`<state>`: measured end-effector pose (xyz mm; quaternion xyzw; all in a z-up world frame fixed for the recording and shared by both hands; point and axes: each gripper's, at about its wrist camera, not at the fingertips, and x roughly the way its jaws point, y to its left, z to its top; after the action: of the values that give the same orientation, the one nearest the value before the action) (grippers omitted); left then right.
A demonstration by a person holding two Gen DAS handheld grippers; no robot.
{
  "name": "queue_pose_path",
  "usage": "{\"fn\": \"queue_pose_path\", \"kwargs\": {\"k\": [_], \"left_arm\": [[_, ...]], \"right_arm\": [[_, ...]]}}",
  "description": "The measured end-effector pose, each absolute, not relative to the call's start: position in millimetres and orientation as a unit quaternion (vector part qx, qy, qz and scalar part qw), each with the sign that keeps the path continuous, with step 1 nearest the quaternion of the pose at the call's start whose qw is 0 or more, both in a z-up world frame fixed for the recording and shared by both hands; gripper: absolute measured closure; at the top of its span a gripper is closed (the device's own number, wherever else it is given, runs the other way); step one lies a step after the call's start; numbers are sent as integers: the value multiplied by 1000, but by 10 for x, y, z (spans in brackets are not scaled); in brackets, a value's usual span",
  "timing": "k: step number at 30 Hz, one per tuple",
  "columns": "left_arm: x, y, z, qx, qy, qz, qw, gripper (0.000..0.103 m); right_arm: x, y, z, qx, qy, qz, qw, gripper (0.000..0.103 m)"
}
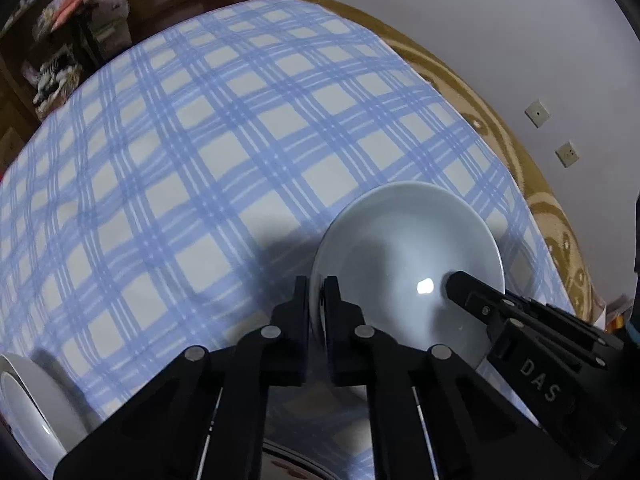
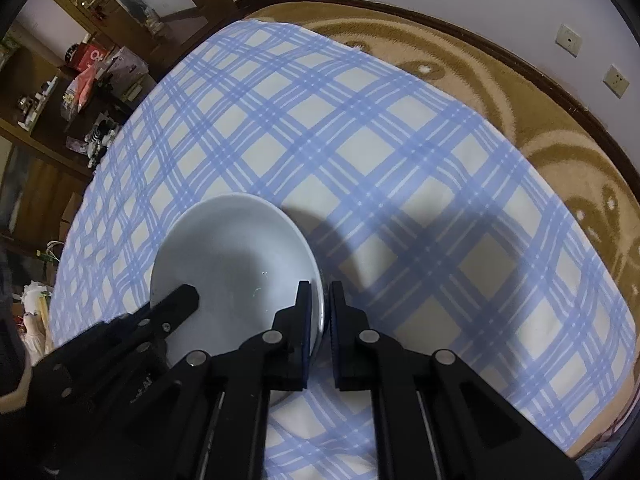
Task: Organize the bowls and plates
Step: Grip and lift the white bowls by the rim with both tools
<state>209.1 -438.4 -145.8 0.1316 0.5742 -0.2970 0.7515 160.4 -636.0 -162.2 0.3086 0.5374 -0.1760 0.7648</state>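
A pale blue-white bowl [image 1: 404, 256] is held above the blue checked tablecloth [image 1: 200, 152]. My left gripper [image 1: 316, 288] is shut on the bowl's left rim. My right gripper [image 2: 320, 296] is shut on the bowl's [image 2: 232, 252] right rim. Each gripper shows in the other's view: the right one [image 1: 520, 332] reaches in over the bowl from the right, the left one [image 2: 160, 316] from the left. A white plate [image 1: 32, 404] lies at the lower left edge in the left wrist view. Another dish rim with a red pattern [image 1: 288, 464] shows under my left gripper.
The tablecloth [image 2: 400, 184] lies over a brown patterned carpet [image 2: 540, 128]. Wooden shelves with clutter [image 2: 72, 92] stand to the far left. A white wall with two sockets [image 2: 592, 56] is at the right.
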Motion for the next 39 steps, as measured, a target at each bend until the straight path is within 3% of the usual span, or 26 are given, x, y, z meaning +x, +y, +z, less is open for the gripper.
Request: {"fn": "queue_pose_path", "kwargs": {"k": [18, 39], "left_arm": [[2012, -4083, -1080, 124, 547, -296, 773, 95], [1989, -3063, -712, 106, 534, -227, 808, 94]], "right_arm": [[1530, -6139, -1244, 303, 506, -141, 795, 93], [1632, -5256, -916, 287, 486, -68, 823, 92]]}}
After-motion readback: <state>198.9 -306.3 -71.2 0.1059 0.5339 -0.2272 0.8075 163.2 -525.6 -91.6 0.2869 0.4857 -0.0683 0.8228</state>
